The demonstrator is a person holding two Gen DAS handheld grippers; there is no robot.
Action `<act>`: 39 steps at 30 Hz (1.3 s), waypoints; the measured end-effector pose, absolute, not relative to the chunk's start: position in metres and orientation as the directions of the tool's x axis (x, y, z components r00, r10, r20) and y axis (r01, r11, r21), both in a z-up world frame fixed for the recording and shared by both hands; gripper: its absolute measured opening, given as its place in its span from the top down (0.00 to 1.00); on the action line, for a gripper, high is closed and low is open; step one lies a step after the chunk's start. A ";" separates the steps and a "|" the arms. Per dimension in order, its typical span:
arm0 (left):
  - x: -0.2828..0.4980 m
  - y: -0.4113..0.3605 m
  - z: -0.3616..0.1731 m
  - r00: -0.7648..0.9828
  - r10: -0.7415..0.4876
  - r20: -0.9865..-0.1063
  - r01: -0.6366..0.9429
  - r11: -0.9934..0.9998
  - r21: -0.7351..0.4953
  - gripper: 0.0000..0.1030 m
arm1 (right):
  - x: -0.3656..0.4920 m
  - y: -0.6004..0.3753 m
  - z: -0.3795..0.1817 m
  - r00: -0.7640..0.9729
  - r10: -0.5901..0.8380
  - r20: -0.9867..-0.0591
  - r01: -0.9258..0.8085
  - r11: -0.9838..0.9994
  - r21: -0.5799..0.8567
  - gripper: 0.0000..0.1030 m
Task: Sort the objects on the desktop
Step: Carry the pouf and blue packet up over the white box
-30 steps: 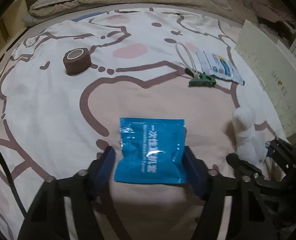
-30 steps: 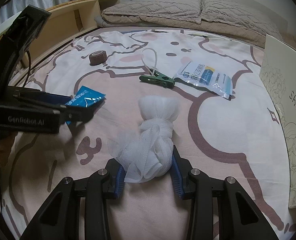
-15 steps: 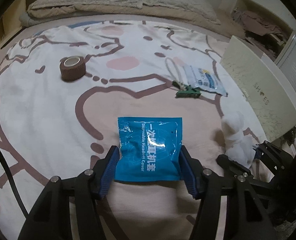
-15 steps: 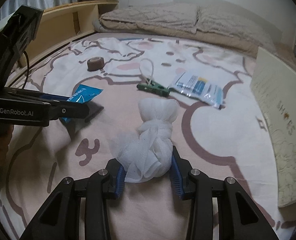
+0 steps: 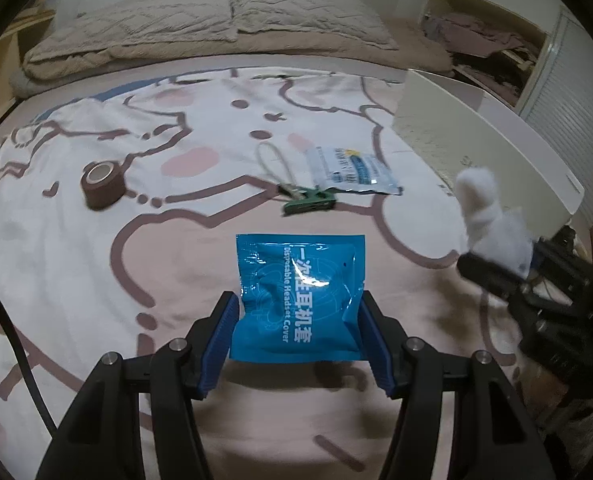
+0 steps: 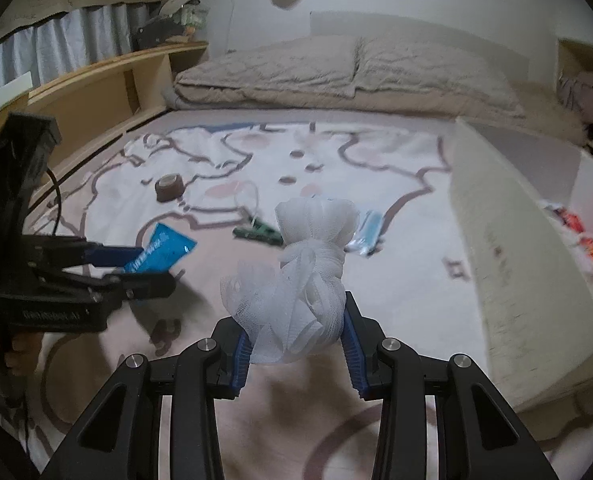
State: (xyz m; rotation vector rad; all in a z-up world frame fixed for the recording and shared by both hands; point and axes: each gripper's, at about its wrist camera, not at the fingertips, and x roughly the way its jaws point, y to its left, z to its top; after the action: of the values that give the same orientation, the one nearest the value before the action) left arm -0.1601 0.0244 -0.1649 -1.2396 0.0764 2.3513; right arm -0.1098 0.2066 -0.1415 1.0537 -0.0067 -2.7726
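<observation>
Desktop objects are found partly gathered, partly left on the bed.

Left wrist view: the blue sachet (image 5: 298,300) is clamped by its side edges between the left tongs (image 5: 296,334), its printed face upward and its far half projecting free. It is judged to be clear of the bedspread (image 5: 76,280), since a shadow lies beneath it. An edge grip of this kind suits a flat, limp packet, though the foil is seen to buckle slightly at the near right corner. Left lying on the bedspread are a brown tape roll (image 5: 102,185) at far left, a green clip (image 5: 309,203) with a pale loop near the centre, and a white-and-blue pouch (image 5: 352,171) just beside the clip. At the right, the white mesh bundle (image 5: 492,220) is seen in the right tongs (image 5: 496,268).

Right wrist view: the white mesh bundle (image 6: 304,280) is squeezed at its lower part by the right tongs (image 6: 296,340), its knotted top standing upright and free. A pale open box (image 6: 496,240) stands at the right, with packets already inside; it is judged to be the likely receptacle. The left tongs (image 6: 136,268) are seen at the left, with the blue sachet (image 6: 160,250) held tilted above the bedspread.
</observation>
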 end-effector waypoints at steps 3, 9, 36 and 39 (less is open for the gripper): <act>-0.156 0.035 -0.157 -0.475 0.408 -0.780 -0.462 -0.870 -0.173 0.42 | -0.103 0.216 -0.126 -0.753 -0.156 -0.639 0.153 -0.986 0.059 0.61; -0.145 0.052 -0.141 -0.455 0.462 -0.762 -0.499 -0.841 -0.212 0.42 | -0.086 0.236 -0.093 -0.773 -0.144 -0.618 0.156 -0.987 0.035 0.61; -0.134 0.118 -0.074 -0.432 0.578 -0.692 -0.609 -0.753 -0.249 0.42 | -0.113 0.394 -0.022 -0.713 0.147 -0.686 -0.046 -0.986 -0.162 0.61; -0.135 0.123 -0.068 -0.435 0.585 -0.685 -0.613 -0.749 -0.251 0.42 | -0.136 0.415 -0.025 -0.682 0.186 -0.708 -0.085 -0.981 -0.176 0.61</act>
State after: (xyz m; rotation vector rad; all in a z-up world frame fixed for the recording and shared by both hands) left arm -0.1351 0.1232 -0.0676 -1.0266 0.0462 2.1894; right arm -0.1359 0.4152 -0.0254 1.2932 0.2133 -3.0177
